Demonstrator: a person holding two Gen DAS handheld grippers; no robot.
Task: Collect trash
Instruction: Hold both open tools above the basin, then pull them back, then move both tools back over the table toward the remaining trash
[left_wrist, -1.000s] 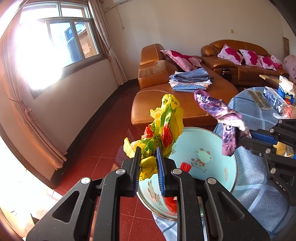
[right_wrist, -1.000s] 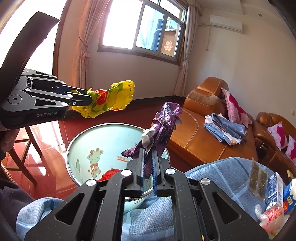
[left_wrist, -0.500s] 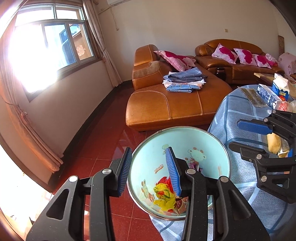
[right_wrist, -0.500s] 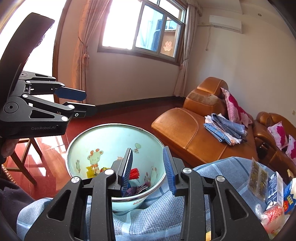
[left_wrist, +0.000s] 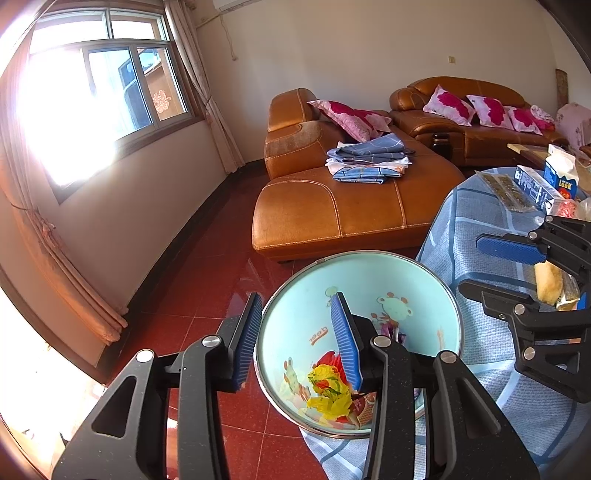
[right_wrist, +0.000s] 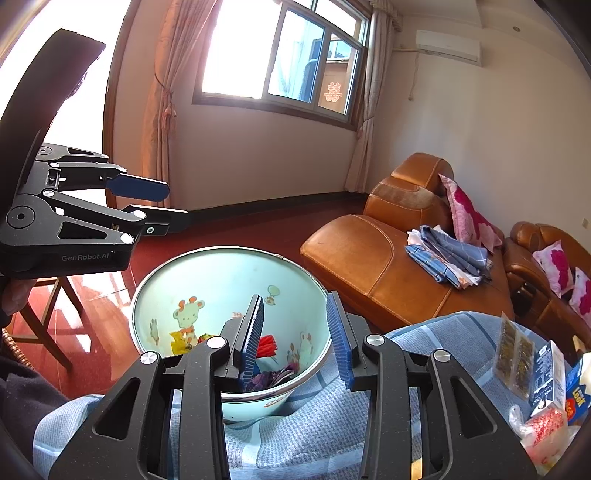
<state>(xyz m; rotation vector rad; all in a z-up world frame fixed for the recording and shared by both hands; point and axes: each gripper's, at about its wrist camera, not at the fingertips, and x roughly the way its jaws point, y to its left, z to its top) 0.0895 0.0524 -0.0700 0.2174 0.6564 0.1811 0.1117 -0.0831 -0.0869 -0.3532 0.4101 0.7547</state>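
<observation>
A light blue cartoon-printed bin (left_wrist: 373, 273) (right_wrist: 221, 273) stands on the red floor beside the table. Inside lie a yellow and red wrapper (left_wrist: 328, 391), a purple wrapper (right_wrist: 273, 376) and other red scraps. My left gripper (left_wrist: 299, 339) is open and empty above the bin's near left rim; it also shows at the left of the right wrist view (right_wrist: 162, 206). My right gripper (right_wrist: 295, 332) is open and empty above the bin's table-side rim; it also shows at the right of the left wrist view (left_wrist: 491, 266).
The table with a blue checked cloth (right_wrist: 332, 421) carries snack packets (right_wrist: 513, 354), a blue and white carton (left_wrist: 561, 173) and a red-dotted bag (right_wrist: 543, 424). A brown leather sofa (left_wrist: 332, 206) with folded clothes stands beyond the bin. A wooden chair leg (right_wrist: 48, 332) stands at left.
Both grippers opened and dropped their wrappers: the yellow and red one from the left, the purple one from the right. Both wrappers now lie in the bin.
</observation>
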